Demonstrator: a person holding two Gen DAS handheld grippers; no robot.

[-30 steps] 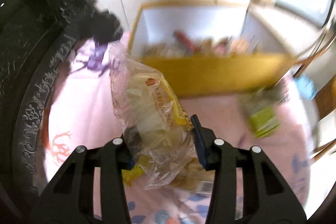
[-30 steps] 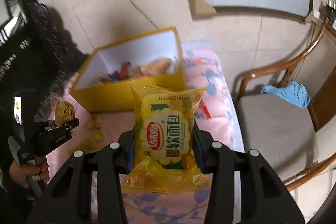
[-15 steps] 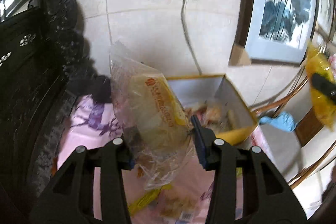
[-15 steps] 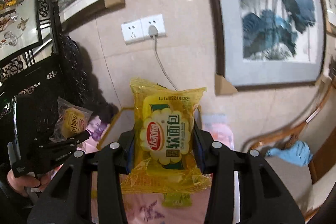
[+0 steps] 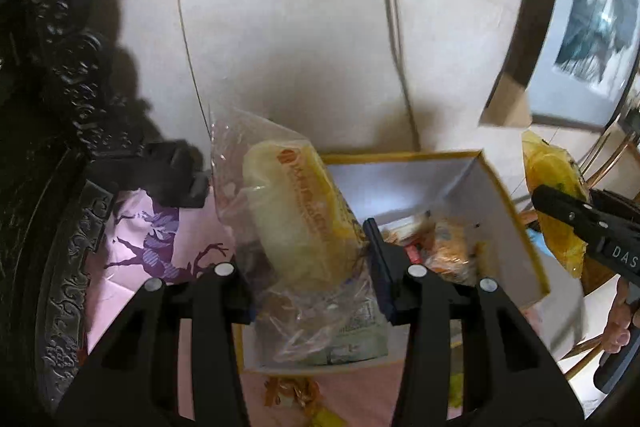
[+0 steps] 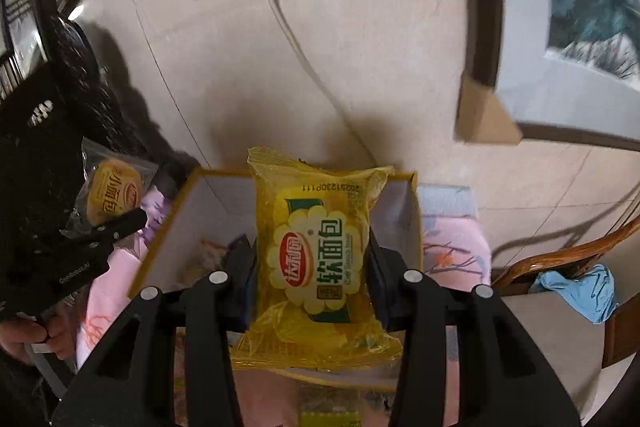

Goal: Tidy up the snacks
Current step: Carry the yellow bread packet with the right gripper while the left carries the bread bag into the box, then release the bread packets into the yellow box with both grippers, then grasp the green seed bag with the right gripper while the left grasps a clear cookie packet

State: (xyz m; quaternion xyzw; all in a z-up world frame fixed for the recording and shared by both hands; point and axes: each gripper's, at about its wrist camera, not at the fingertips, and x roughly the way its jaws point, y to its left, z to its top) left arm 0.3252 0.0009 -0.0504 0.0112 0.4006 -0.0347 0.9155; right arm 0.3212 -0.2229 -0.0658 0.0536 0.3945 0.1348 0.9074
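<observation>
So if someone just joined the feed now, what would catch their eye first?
Probably the yellow bread packet clamped in the right tongs, filling the middle of the right wrist view above the yellow box. Next, the clear-wrapped bread gripped in the left tongs, held over the same box, which already holds snacks.

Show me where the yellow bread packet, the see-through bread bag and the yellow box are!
yellow bread packet (image 6: pixel 320 255), right wrist view, on its printed front.
see-through bread bag (image 5: pixel 296 215), left wrist view, on the bread inside.
yellow box (image 5: pixel 516 227), left wrist view, on its right wall.
</observation>
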